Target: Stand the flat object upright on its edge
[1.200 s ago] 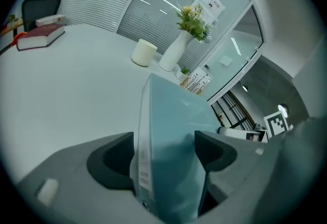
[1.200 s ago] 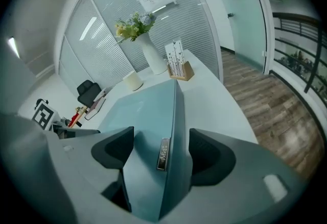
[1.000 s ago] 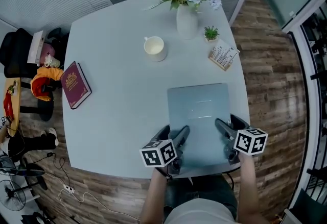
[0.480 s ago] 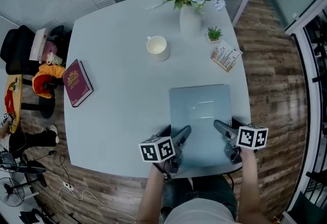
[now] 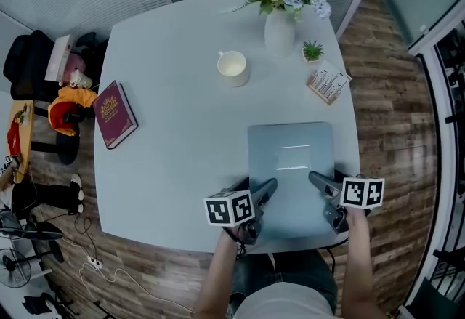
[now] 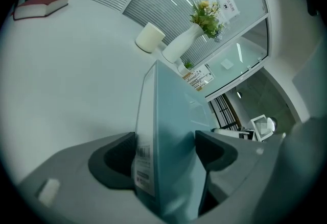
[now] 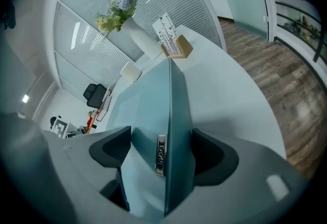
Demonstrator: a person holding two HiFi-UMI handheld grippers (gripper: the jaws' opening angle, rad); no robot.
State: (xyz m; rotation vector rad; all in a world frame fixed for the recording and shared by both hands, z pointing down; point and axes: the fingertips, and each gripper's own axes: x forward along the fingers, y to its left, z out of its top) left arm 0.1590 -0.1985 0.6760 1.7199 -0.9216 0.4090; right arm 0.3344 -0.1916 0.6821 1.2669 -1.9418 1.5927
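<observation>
You have the flat object (image 5: 290,158) by its near edge, one tool at each near corner. It lies face down on the table (image 5: 174,128), close to your side.

The left gripper (image 6: 166,151) has its jaws drawn in narrow, one pad on each broad face of the slab. A white side strip with a small label sits right against one pad. The right gripper (image 7: 161,151) is set the same way, with the slab's thin edge and a small metal tag running straight out between its pads. In both gripper views the pads look to be touching the faces, so I judge that both are clamped on it.

What matters for the lift is that the whole body of the object lies straight ahead of both sets of jaws. Its long axis runs away from you, along the line the jaws point. Neither hand is nearer, since each holds a corner of the same short edge.

The far short edge, the one farthest from the jaws, looks like the natural pivot. Raising both corners together at the same rate should swing the slab up onto it. The table looks smooth, so that far edge may slide forward toward the white cup (image 5: 232,67) and the vase of flowers (image 5: 280,30). If one hand lifts faster than the other, the slab is likely to twist between the pads.
</observation>
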